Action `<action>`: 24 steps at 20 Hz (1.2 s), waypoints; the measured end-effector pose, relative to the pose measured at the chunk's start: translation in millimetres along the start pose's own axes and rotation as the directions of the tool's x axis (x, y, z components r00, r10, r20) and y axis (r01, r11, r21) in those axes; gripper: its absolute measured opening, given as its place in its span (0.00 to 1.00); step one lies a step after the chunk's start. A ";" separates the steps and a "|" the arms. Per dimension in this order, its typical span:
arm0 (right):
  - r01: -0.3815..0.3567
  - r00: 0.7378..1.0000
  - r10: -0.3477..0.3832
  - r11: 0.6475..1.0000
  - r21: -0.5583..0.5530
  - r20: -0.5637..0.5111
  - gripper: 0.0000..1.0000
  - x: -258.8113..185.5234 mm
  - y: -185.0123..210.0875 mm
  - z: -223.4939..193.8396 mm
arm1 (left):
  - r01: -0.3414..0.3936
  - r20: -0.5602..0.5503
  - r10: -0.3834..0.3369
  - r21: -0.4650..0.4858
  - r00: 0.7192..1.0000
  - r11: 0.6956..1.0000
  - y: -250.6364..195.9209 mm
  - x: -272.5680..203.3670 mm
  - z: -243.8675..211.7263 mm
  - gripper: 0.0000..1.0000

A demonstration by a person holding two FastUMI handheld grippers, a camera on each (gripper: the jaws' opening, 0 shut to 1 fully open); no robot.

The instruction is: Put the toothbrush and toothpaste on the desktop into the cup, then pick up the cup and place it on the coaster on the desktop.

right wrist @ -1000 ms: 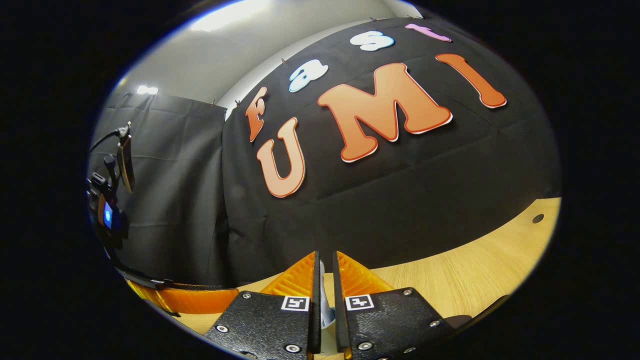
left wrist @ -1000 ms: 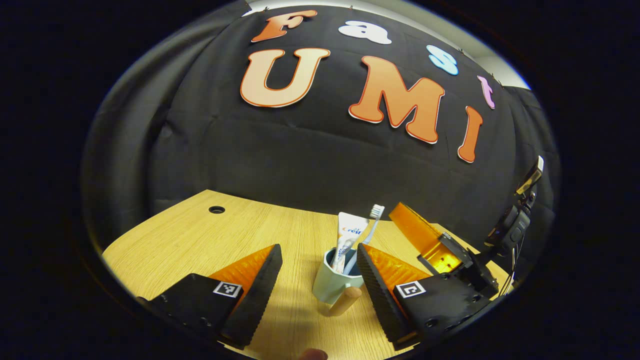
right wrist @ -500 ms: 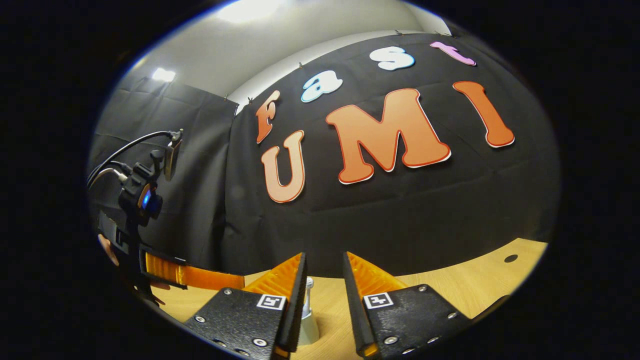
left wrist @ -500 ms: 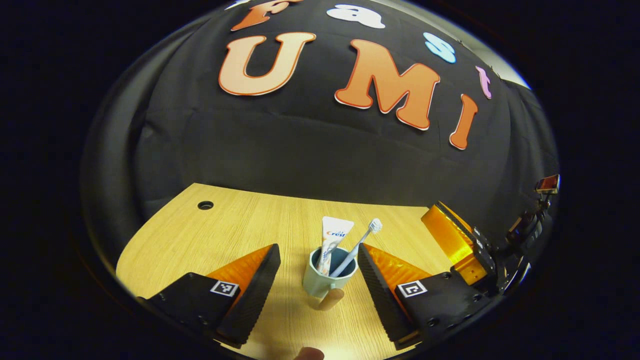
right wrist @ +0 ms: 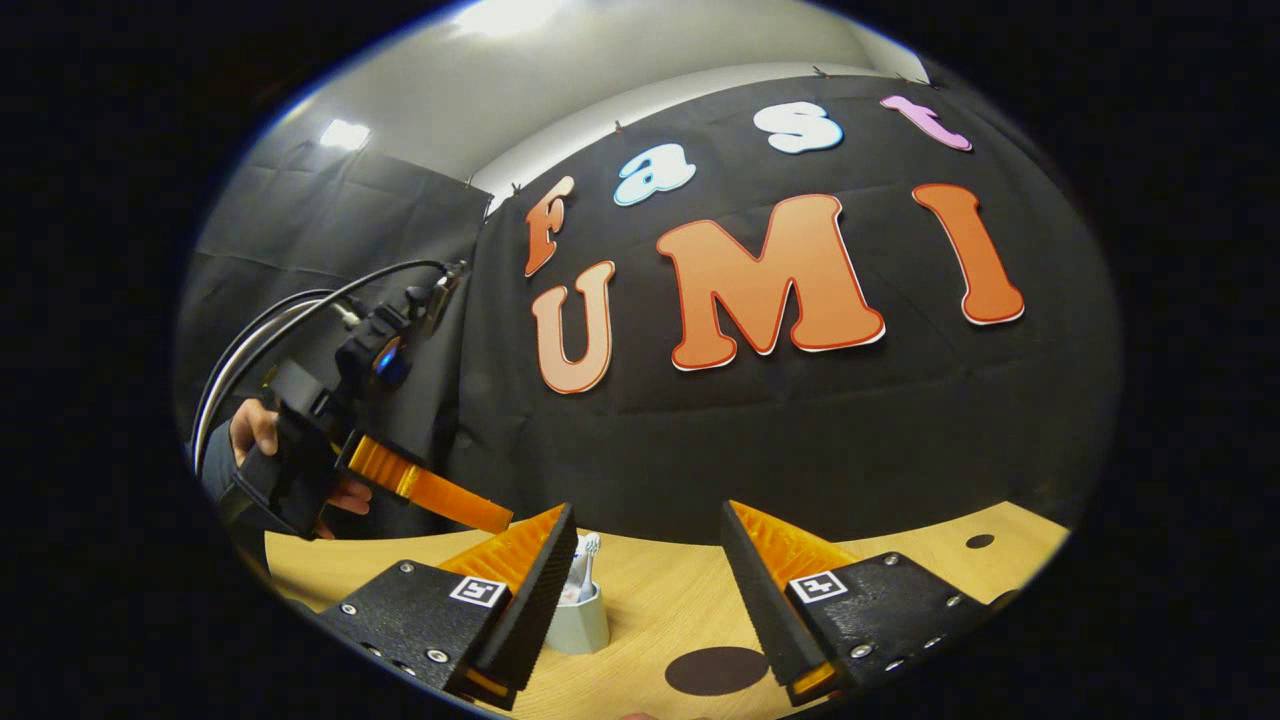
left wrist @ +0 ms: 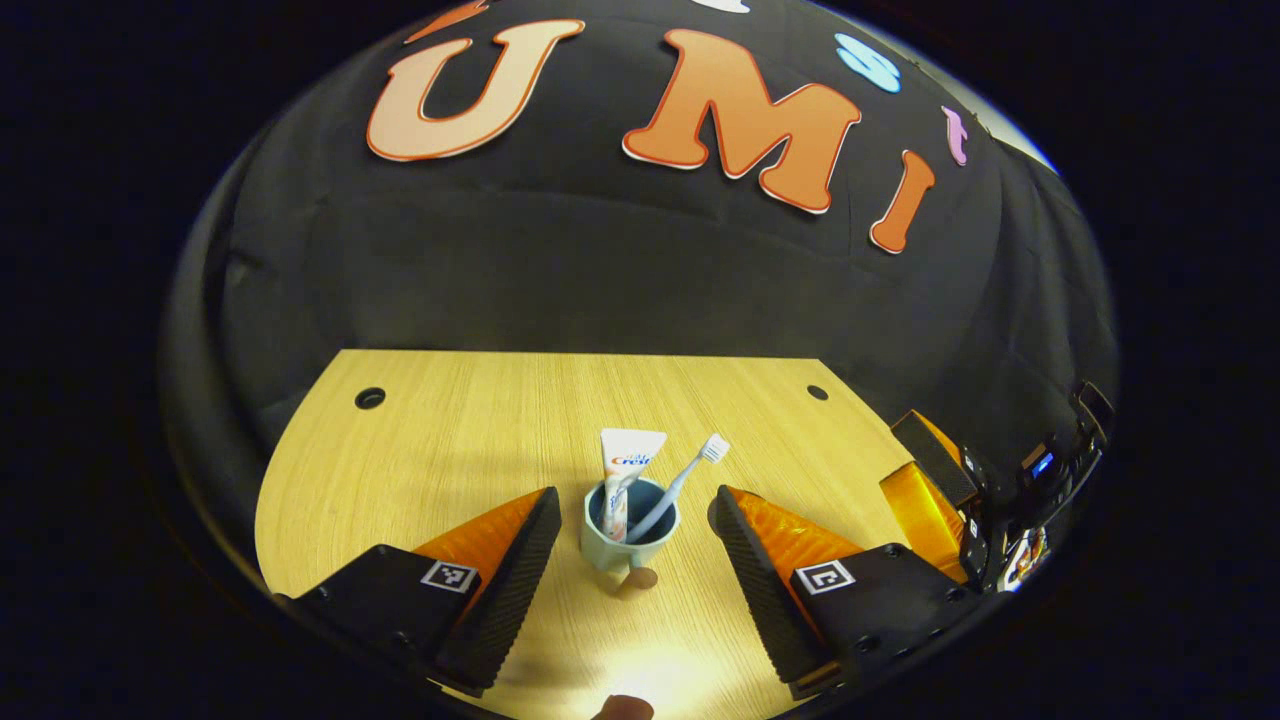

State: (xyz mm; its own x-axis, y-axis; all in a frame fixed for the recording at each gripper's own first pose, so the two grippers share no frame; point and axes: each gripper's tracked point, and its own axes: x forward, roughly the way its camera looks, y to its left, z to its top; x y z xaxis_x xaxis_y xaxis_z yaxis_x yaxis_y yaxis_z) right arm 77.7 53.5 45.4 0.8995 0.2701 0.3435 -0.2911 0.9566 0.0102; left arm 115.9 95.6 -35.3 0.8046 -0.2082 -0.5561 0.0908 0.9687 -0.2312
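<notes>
A: Cup (left wrist: 628, 535)?
B: Upright on desktop (left wrist: 450, 440); toothpaste (left wrist: 622, 478) and toothbrush (left wrist: 680, 480) inside. Coaster (right wrist: 716, 669) nearby, bare.
A: Grippers?
B: Left gripper (left wrist: 630, 520) spread wide, holding nothing. Right gripper (right wrist: 648, 570) likewise released.

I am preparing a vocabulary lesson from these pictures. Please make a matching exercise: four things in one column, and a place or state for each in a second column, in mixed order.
Things:
1. toothpaste
2. cup
3. coaster
4. left gripper

Places or states:
A. lies flat and bare on the desktop
B. jaws open, nothing held
C. stands in the cup beside the toothbrush
D. stands on the desktop, off the coaster

Pairs: 1-C, 2-D, 3-A, 4-B
</notes>
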 end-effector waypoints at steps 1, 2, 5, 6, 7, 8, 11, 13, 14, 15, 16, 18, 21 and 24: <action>-0.001 1.000 0.001 1.000 0.000 -0.002 0.91 -6.2 -1.7 2.3 | 0.008 -0.041 -0.008 -0.012 0.999 1.000 0.7 5.8 -6.7 1.00; 0.001 1.000 -0.001 1.000 0.003 -0.005 0.92 -11.6 -4.4 4.4 | 0.012 -0.076 -0.013 -0.020 0.997 1.000 1.1 11.1 -10.7 1.00; 0.023 1.000 -0.023 1.000 0.013 -0.006 0.95 -27.7 -16.6 13.3 | -0.015 -0.189 0.009 -0.032 0.982 0.999 8.2 17.3 -25.8 1.00; 0.032 0.999 -0.032 0.999 0.013 -0.005 0.95 -33.3 -20.7 15.7 | -0.018 -0.213 0.011 -0.030 0.977 0.999 8.3 21.9 -29.2 1.00; 0.043 0.999 -0.043 0.999 0.007 -0.004 0.95 -38.2 -24.8 16.7 | -0.019 -0.251 0.012 -0.027 0.968 0.999 7.2 26.1 -34.7 1.00; 0.058 0.998 -0.058 0.998 -0.010 -0.004 0.95 -43.7 -29.8 17.7 | -0.020 -0.282 0.011 -0.030 0.959 0.999 5.8 29.6 -39.0 1.00; 0.114 0.993 -0.115 0.991 -0.073 -0.007 0.96 -57.0 -48.2 15.3 | -0.025 -0.361 0.004 -0.053 0.932 0.998 3.8 41.7 -53.8 1.00; 0.119 0.993 -0.120 0.991 -0.068 -0.015 0.96 -64.0 -50.7 12.9 | -0.032 -0.403 -0.001 -0.074 0.915 0.997 2.8 51.3 -65.5 1.00; 0.119 0.993 -0.120 0.991 -0.056 -0.019 0.96 -66.3 -52.2 11.7 | -0.039 -0.416 0.005 -0.073 0.910 0.997 4.7 54.9 -68.1 1.00; 0.124 0.992 -0.125 0.991 -0.047 -0.027 0.96 -67.7 -55.2 9.6 | -0.046 -0.428 0.010 -0.074 0.904 0.996 4.7 58.6 -71.1 1.00; 0.130 0.991 -0.132 0.991 -0.043 -0.034 0.96 -69.5 -58.6 7.7 | -0.049 -0.437 0.014 -0.068 0.899 0.996 5.8 61.1 -71.8 0.99; 0.145 0.988 -0.146 0.989 -0.036 -0.041 0.96 -72.2 -64.5 5.0 | -0.050 -0.463 0.015 -0.065 0.886 0.997 5.7 66.3 -78.2 0.99; 0.153 0.987 -0.154 0.988 -0.020 -0.038 0.96 -77.7 -67.4 6.4 | -0.074 -0.506 0.043 -0.040 0.861 0.996 9.3 76.8 -90.7 0.99; 0.163 0.986 -0.164 0.986 -0.015 -0.042 0.96 -80.5 -70.5 1.1 | -0.089 -0.542 0.051 -0.044 0.839 0.995 8.5 87.0 -99.8 0.88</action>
State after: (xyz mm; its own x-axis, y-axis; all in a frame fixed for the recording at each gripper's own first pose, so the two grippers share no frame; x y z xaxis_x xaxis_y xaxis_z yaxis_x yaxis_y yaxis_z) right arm 25.5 -35.8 18.1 0.9478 0.1140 0.2978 -0.1353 0.9895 0.0518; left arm 128.1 72.2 -165.3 0.3617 -0.1991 -0.9108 -0.0067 0.9763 -0.2161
